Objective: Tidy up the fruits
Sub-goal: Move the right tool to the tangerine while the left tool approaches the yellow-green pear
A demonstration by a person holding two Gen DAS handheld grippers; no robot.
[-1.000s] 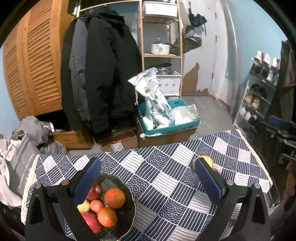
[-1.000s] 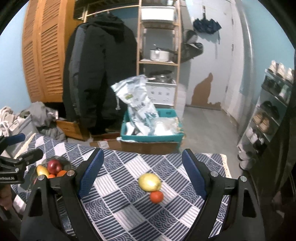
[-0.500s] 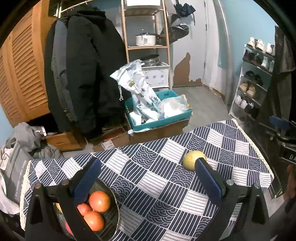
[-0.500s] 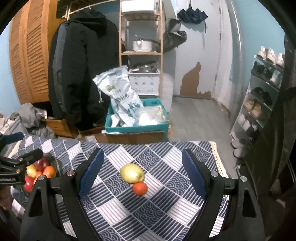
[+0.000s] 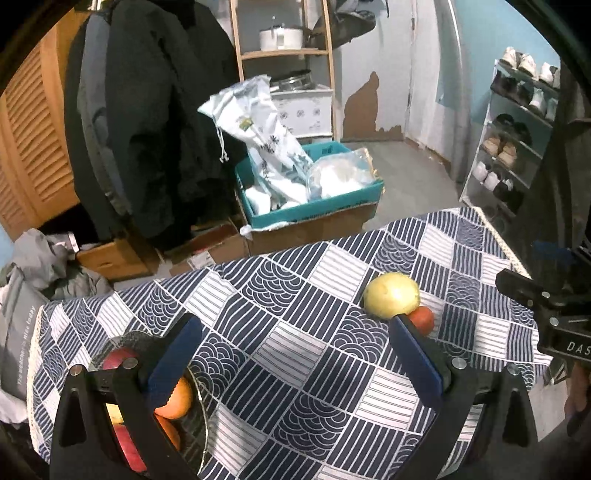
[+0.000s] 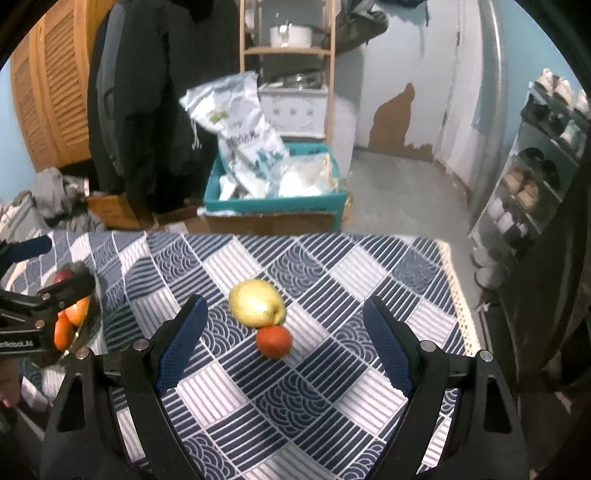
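A: What is lying nearest to the right gripper (image 6: 282,341)?

B: Its fingers (image 6: 181,343) are standing wide apart and are holding nothing. Just ahead, between them, a small orange fruit (image 6: 274,341) is lying on the tablecloth (image 6: 332,406). A yellow fruit (image 6: 256,302) is touching it from behind. Both are sitting about in the middle of the tabletop in this view.

A: And the left gripper (image 5: 295,354)?

B: It is also spread open and empty. Its left finger (image 5: 173,360) is hanging over a dark bowl (image 5: 195,417) near the left edge of the tabletop. In the bowl I am seeing an orange (image 5: 177,398) and a red fruit (image 5: 118,360); the others are partly hidden by the gripper. From this side, the yellow fruit (image 5: 391,295) is lying toward the right edge, and the orange one (image 5: 423,319) is peeking out behind the right finger (image 5: 415,360).

A: Are the grippers seeing each other?

B: Yes, each one is showing at the edge of the other's view.

A: What is standing beyond the table?

B: A teal crate (image 6: 277,203) with bags is sitting on cardboard on the floor. Behind it, dark coats (image 6: 147,92) are hanging at the left, a wooden shelf (image 6: 288,51) is carrying a pot (image 6: 290,35), and a shoe rack (image 6: 535,166) is standing at the right.
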